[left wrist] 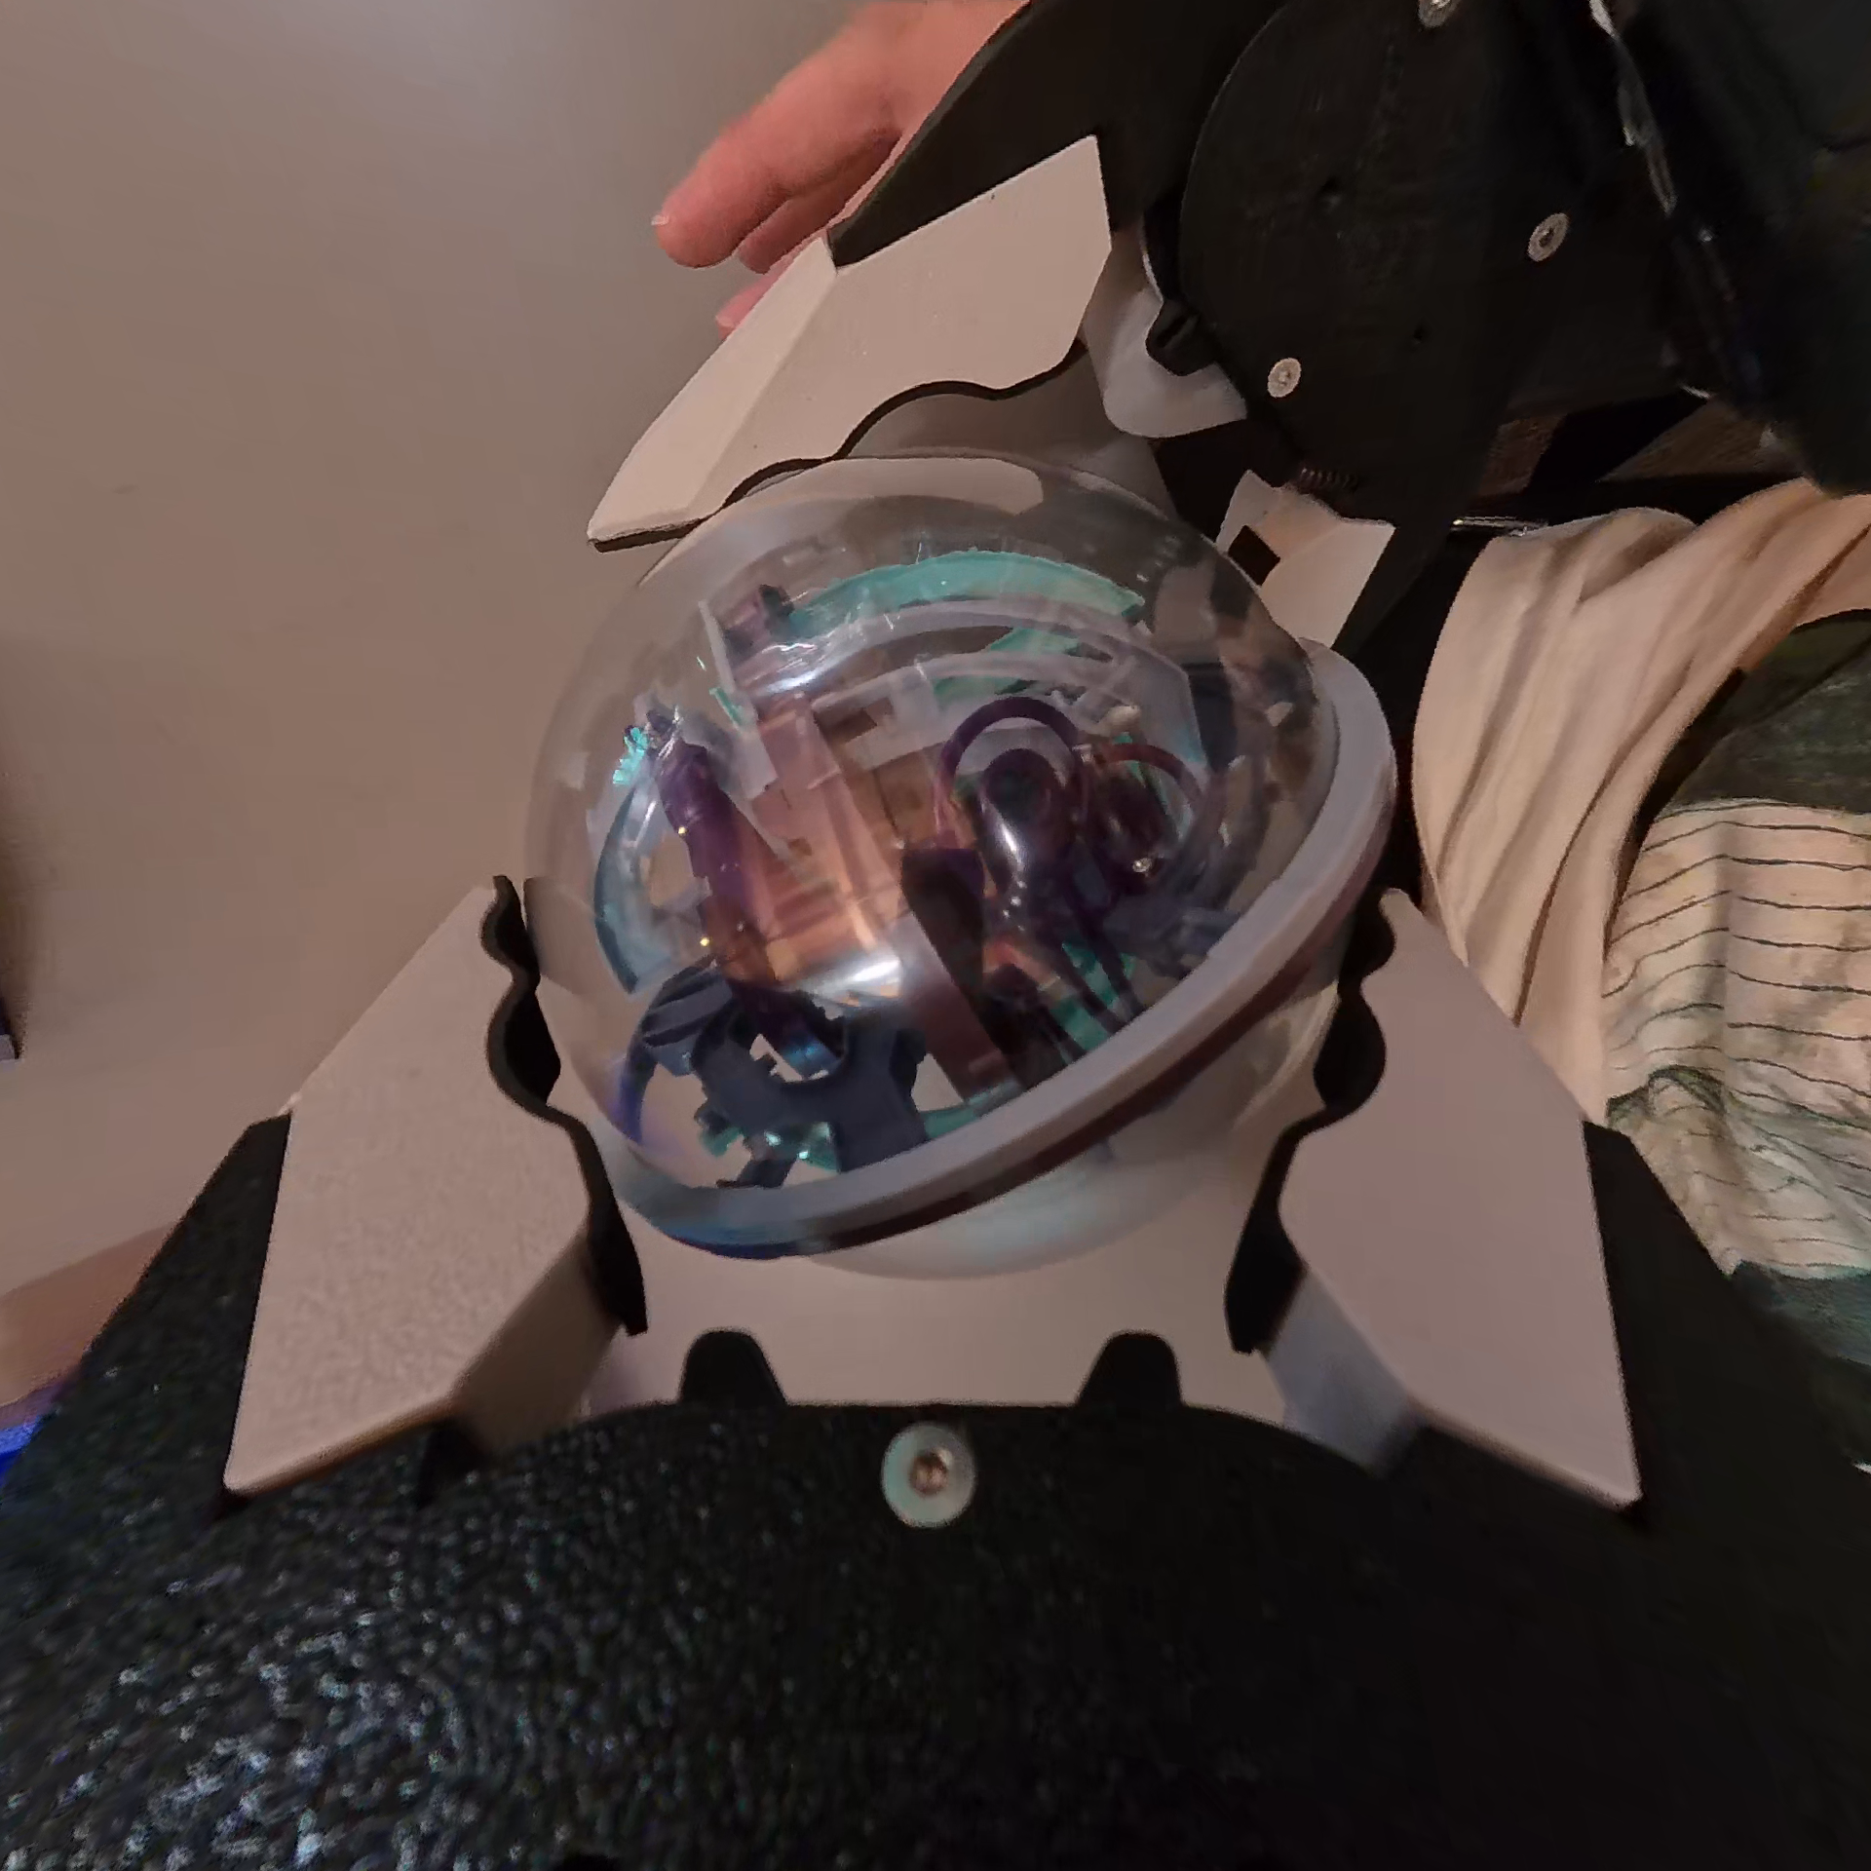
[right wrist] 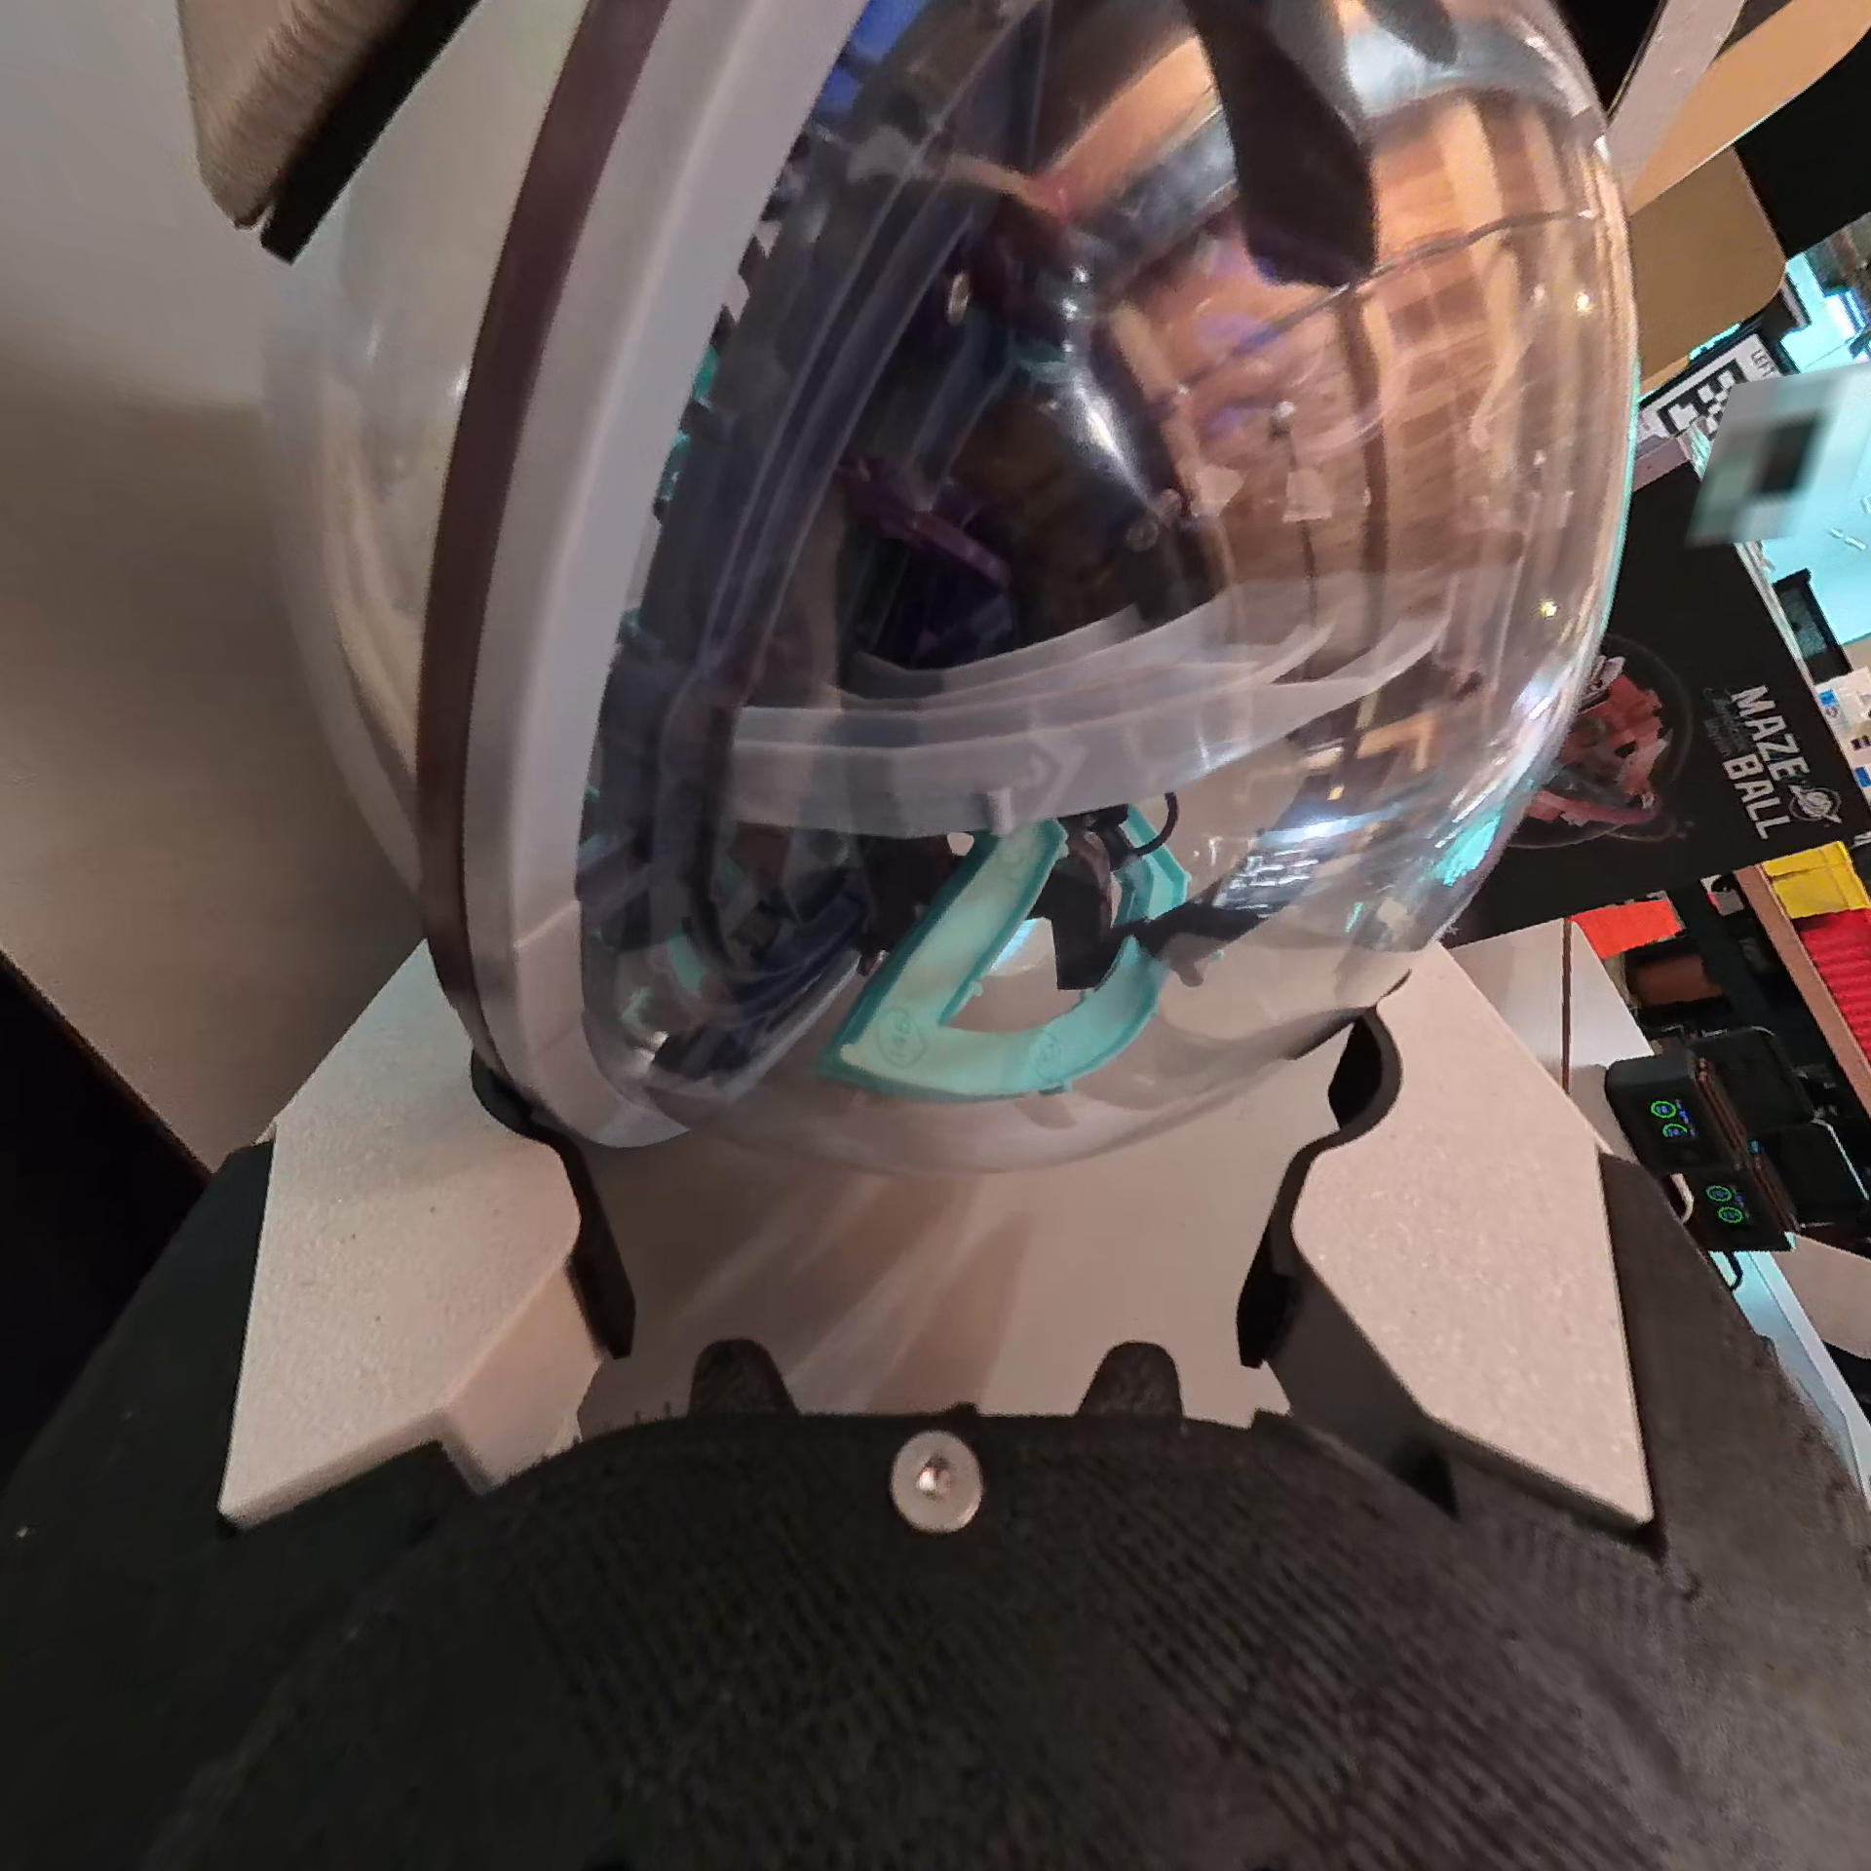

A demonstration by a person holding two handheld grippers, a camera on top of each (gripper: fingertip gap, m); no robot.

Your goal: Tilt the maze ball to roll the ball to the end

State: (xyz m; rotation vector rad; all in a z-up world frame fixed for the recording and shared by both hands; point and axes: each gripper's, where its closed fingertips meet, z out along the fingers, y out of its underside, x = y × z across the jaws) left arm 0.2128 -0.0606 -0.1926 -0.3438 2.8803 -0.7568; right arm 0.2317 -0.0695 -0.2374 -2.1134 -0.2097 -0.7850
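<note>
The maze ball (left wrist: 942, 871) is a clear sphere with a grey equator band and teal, purple and grey tracks inside, held up in the air. In the left wrist view my left gripper (left wrist: 937, 962) has both pads pressed on its lower sides. One finger (left wrist: 810, 405) of my right gripper rests on the top of the ball. In the right wrist view the maze ball (right wrist: 1012, 607) fills the frame, and my right gripper (right wrist: 926, 1073) grips it with both pads. A finger (right wrist: 243, 121) of the left gripper shows at the top left. I cannot make out the small ball inside for certain.
A hand (left wrist: 800, 152) holds the right gripper's body (left wrist: 1417, 202) at the top. A person's cream fabric (left wrist: 1620, 810) is close on the right, and a plain wall (left wrist: 304, 405) is on the left. A black box (right wrist: 1671, 729) and small devices with green displays (right wrist: 1660, 1124) stand at the right.
</note>
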